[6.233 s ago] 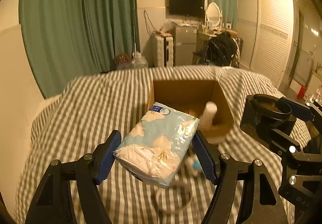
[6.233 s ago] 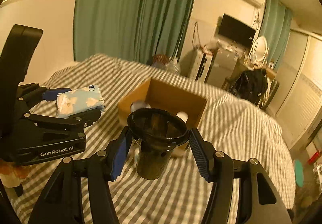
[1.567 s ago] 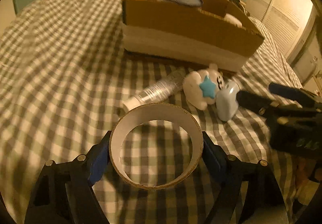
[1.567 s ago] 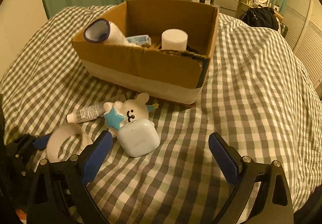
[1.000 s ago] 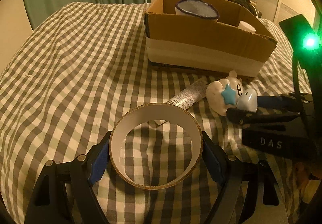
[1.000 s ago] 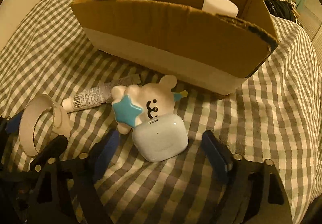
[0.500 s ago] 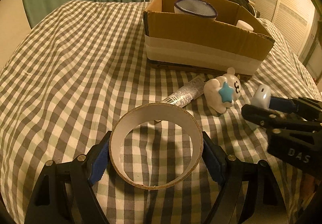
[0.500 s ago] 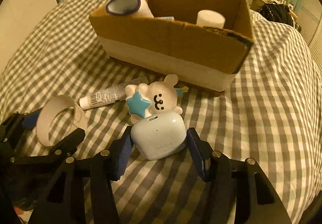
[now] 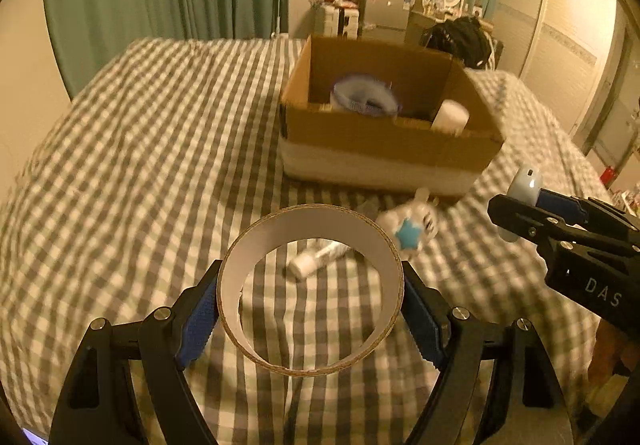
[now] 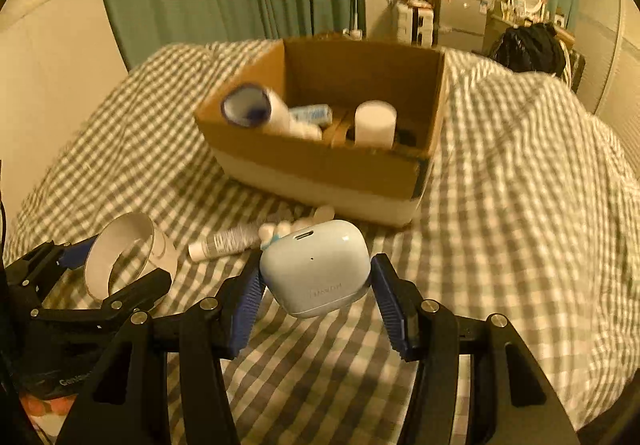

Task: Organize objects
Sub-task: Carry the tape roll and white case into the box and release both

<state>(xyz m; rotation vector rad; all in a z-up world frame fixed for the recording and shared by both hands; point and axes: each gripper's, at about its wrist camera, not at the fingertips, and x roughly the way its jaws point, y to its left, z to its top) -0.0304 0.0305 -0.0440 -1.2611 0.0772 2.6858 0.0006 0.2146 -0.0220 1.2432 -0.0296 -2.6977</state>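
Note:
My left gripper (image 9: 310, 309) is shut on a cardboard tape ring (image 9: 256, 245) and holds it above the checked bedcover; the ring also shows in the right wrist view (image 10: 162, 241). My right gripper (image 10: 316, 295) is shut on a pale blue earbud case (image 10: 316, 269), lifted off the bed; the case also shows in the left wrist view (image 9: 526, 185). An open cardboard box (image 9: 384, 149) (image 10: 320, 161) stands ahead of both and holds a white roll with a blue rim (image 10: 252, 109), a white cylinder (image 10: 374, 123) and a tissue pack (image 10: 312, 113).
A white bear toy with a blue star (image 9: 412, 227) and a small tube (image 9: 316, 261) (image 10: 224, 241) lie on the bedcover in front of the box. Green curtains, a TV, a mirror and a dresser stand beyond the bed. A wardrobe is at the right.
Both grippers have risen and pulled back, so I look down into the box. The right gripper has lifted the earbud case off the bed. The tape ring stays held.

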